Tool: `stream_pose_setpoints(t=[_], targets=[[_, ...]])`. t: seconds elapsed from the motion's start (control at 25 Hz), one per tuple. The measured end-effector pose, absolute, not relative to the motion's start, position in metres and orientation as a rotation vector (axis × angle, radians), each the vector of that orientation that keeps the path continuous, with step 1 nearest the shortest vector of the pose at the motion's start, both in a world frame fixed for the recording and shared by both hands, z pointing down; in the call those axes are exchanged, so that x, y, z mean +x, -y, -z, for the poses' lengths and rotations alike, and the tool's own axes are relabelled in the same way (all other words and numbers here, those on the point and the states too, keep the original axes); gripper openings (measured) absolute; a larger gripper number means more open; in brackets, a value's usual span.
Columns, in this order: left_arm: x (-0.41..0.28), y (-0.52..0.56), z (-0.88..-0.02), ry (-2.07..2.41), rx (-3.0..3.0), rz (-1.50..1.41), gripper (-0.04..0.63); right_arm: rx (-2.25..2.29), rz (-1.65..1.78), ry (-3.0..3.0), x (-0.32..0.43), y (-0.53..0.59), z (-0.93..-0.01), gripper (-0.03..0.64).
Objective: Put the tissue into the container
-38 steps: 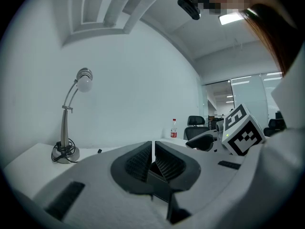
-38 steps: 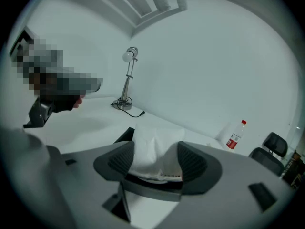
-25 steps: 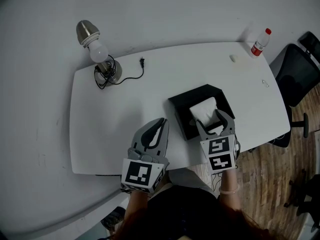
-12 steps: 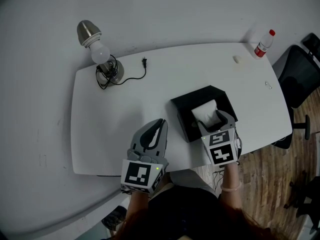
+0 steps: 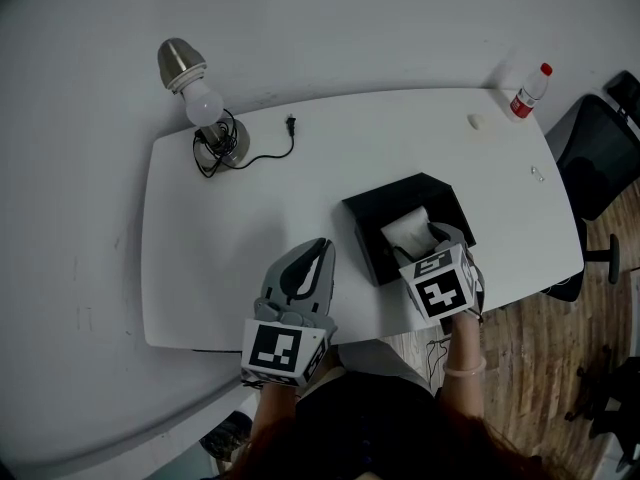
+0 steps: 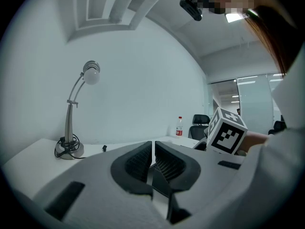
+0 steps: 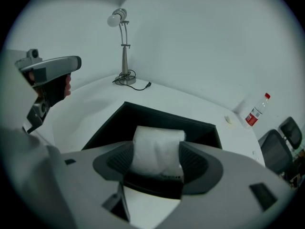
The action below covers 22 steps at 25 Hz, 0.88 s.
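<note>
White table (image 5: 220, 228) — right gripper's (image 5: 430, 240) jaws pinch tissue (image 7: 158, 147) over black container (image 5: 398, 192); left gripper's (image 5: 322, 250) jaws pressed together.

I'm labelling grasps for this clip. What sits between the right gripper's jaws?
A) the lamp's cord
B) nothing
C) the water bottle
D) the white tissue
D: in the right gripper view, the right gripper has its jaws pressed against both sides of the white tissue, at the open black container.
</note>
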<state>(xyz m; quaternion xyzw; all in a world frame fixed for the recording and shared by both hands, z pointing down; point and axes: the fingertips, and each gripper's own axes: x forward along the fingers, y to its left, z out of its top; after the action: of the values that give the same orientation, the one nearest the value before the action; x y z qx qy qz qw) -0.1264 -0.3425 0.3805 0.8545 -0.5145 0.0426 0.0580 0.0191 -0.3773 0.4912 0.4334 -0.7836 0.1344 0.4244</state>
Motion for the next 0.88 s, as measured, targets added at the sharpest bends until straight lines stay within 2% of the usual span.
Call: stream_pose_setpoints(t=[0.56, 0.88], targets=[[-0.128, 0.331, -0.377, 1.565, 2.597, -0.133, 0.040, 1.069, -0.302, 1.969, 0.018, 0.375, -0.485, 0.307], [-0.126, 0.316, -0.375, 1.563, 2.605, -0.117, 0.040, 1.260, -0.249, 2.082, 0.023, 0.370, -0.456, 0.292]])
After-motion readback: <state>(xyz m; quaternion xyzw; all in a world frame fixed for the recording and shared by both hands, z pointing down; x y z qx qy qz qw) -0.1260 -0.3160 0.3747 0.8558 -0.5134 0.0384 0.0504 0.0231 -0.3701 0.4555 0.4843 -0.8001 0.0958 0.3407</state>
